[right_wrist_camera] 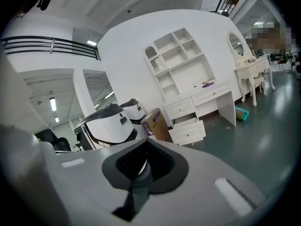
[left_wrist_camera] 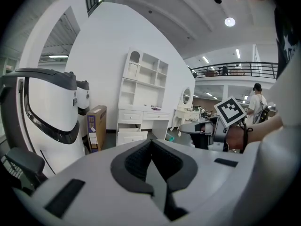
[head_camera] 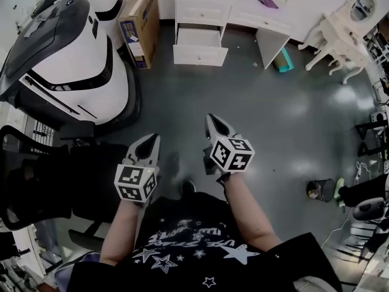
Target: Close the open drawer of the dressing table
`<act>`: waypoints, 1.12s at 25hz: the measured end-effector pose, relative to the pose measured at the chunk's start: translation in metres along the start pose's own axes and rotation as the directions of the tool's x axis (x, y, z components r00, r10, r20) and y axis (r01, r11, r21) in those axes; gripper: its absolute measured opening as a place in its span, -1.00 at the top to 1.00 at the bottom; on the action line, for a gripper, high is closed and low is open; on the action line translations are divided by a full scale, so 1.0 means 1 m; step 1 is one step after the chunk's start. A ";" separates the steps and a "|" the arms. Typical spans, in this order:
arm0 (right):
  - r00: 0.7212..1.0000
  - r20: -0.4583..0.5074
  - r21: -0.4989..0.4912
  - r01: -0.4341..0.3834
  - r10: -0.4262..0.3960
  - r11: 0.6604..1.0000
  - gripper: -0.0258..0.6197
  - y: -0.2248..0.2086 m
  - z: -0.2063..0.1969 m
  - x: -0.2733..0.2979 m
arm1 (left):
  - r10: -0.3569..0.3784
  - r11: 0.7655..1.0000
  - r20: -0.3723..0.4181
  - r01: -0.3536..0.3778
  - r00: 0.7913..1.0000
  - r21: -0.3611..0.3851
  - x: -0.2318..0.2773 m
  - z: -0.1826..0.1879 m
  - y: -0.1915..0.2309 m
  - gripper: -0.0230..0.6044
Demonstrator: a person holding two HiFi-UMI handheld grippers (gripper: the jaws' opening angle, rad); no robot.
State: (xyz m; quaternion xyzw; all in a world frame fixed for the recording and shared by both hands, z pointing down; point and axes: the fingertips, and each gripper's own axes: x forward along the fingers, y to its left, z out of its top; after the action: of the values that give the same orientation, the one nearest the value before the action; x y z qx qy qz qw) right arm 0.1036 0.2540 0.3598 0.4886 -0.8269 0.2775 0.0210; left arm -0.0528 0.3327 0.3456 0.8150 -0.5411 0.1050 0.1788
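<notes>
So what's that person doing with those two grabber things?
A person is holding the left hand-held gripper and the right hand-held gripper, one in each hand. Both are shut and empty. Across the grey floor stands a white dressing table with its lower drawer pulled out. The grippers point that way but are not near it yet, so the drawer is open.

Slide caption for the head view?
Left gripper and right gripper, both shut, above grey floor; white dressing table's lower drawer open ahead.
</notes>
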 end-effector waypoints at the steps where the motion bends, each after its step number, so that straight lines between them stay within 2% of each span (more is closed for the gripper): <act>1: 1.000 -0.004 -0.006 -0.004 0.004 1.000 0.91 -0.002 0.001 0.006 | 0.012 1.000 0.004 -0.012 1.000 -0.002 0.006 0.003 0.004 0.90; 8: 0.999 -0.037 0.007 -0.004 0.005 1.000 0.91 -0.015 -0.008 0.024 | 0.033 0.999 -0.019 -0.033 0.999 -0.016 0.032 0.005 0.017 0.90; 13: 0.998 -0.048 0.020 0.038 -0.037 0.999 0.91 -0.036 -0.011 0.036 | 0.021 1.000 -0.034 -0.021 0.999 -0.014 0.056 0.002 0.027 0.90; 16: 0.997 -0.034 0.038 0.075 -0.073 0.996 0.91 -0.050 0.001 0.049 | 0.013 1.000 -0.041 -0.014 0.999 -0.021 0.078 0.007 0.039 0.90; 21: 0.990 -0.004 0.032 0.142 -0.142 0.989 0.91 -0.074 0.024 0.079 | -0.046 0.998 -0.033 0.045 0.998 -0.031 0.127 0.028 0.059 0.90; 28: 0.975 0.014 0.017 0.222 -0.222 0.975 0.91 -0.106 0.053 0.156 | -0.088 0.996 -0.066 0.086 0.994 -0.028 0.200 0.056 0.115 0.90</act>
State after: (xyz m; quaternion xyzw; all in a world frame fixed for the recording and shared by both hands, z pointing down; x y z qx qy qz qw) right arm 0.1212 0.0649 0.4089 0.5802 -0.7652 0.2758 0.0417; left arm -0.0818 0.1010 0.3874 0.8315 -0.5001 0.1177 0.2113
